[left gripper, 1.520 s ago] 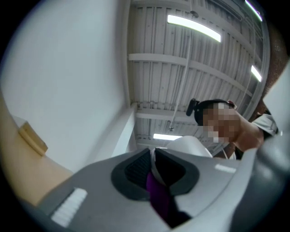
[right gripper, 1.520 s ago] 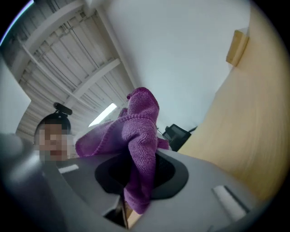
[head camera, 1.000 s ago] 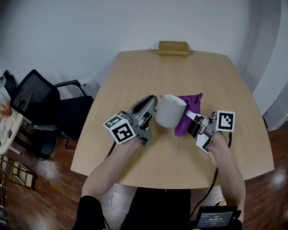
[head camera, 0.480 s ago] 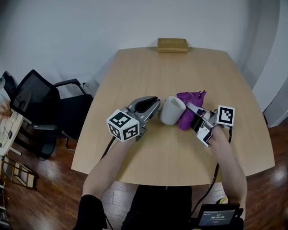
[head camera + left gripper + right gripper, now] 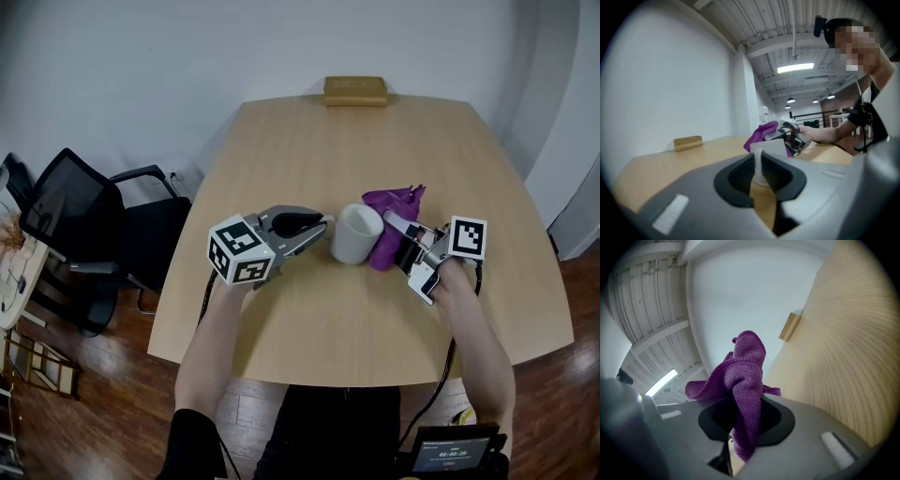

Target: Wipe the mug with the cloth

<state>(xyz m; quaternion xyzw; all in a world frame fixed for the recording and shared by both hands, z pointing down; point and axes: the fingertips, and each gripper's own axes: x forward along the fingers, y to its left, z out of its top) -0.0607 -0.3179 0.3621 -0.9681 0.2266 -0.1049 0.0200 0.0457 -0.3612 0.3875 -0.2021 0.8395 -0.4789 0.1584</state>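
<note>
In the head view, we see a white cylindrical mug (image 5: 356, 236) near the middle of the light wooden tabletop (image 5: 319, 328). Its mouth is turned upward, and what shows of its inside is plain white. The left hand-held gripper (image 5: 323, 225) reaches it from the mug's 9 o'clock. A purple fuzzy cloth (image 5: 394, 202) is bunched against the mug at its 3 o'clock, and the right hand-held gripper (image 5: 387, 223) comes in from 4 o'clock. A tan rectangular block (image 5: 354, 91) lies at the tabletop's 12 o'clock edge. A black office chair (image 5: 84, 216) stands off the tabletop at 9 o'clock. From here we cannot tell whether the mug's base touches the tabletop.

The left gripper view shows what the head view hides. The jaws are pressed onto the mug's thin white handle (image 5: 758, 161), which stands upright between the pads, with the mug's body just beyond. At 1 o'clock we see the cloth and the right hand-held gripper, with the person's forearm (image 5: 829, 133) behind them.

The right gripper view alone shows its jaws pinching a fold of the cloth, which rises out of them. The tabletop fills the 3 o'clock side, with the block at 1 o'clock.
</note>
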